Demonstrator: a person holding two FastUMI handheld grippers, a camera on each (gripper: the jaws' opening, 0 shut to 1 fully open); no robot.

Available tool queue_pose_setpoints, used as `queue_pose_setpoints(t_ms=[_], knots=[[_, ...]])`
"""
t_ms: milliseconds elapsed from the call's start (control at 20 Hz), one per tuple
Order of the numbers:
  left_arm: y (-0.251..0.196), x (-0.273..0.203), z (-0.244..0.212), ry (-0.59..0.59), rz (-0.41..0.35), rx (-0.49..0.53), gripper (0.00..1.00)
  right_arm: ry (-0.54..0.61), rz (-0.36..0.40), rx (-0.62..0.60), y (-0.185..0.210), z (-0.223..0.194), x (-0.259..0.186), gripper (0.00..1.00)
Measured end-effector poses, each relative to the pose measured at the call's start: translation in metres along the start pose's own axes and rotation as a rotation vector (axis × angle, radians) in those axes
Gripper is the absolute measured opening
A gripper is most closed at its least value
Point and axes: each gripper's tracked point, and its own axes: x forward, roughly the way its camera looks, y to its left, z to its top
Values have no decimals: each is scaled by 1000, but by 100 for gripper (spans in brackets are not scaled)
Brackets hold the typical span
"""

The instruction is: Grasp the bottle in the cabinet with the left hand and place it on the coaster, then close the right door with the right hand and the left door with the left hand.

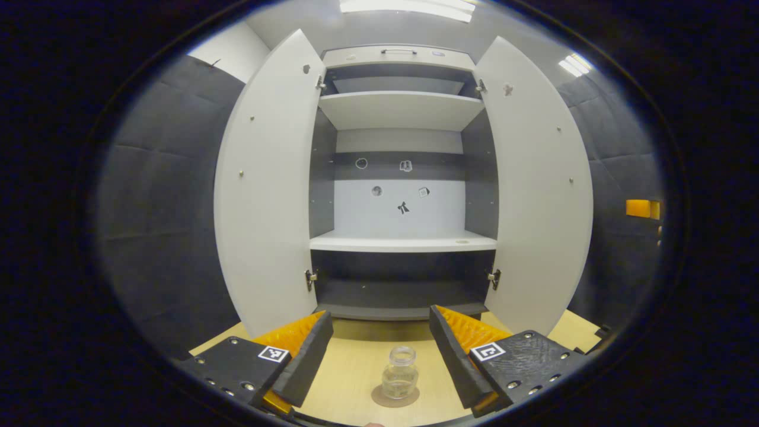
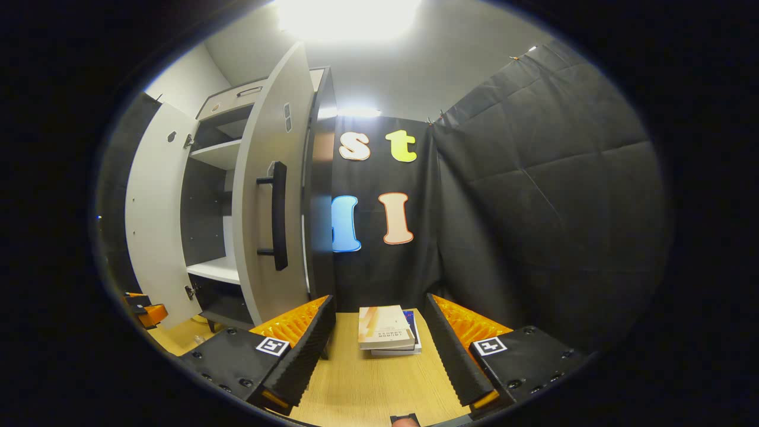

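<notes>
On the pale wooden table (image 1: 356, 379), the small clear glass bottle (image 1: 400, 372) already stands on the round brown coaster (image 1: 395, 396), between the released left gripper (image 1: 379, 356). The right gripper (image 2: 379, 350), also spread, should press the right white door's (image 2: 270, 196) outer face near its black handle (image 2: 278, 216), swinging smoothly.

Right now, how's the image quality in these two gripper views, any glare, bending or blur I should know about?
Left gripper view: fisheye bows both open cabinet doors outward; the bottle on its coaster looks sharp and evenly lit. Right gripper view: the ceiling light blows out to white glare; the right door's handle and the books stay readable.
</notes>
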Motion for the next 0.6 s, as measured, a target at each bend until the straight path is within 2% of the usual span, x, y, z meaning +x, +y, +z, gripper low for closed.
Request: queue_pose_setpoints(t_ms=[500, 550, 600], knots=[[97, -26, 27, -20, 103, 19, 96, -57, -73, 54, 37, 59, 51, 95], [108, -27, 31, -26, 112, 20, 95, -59, -78, 49, 42, 61, 53, 92], [118, -26, 34, -32, 123, 19, 95, -60, -82, 44, 46, 63, 55, 95]])
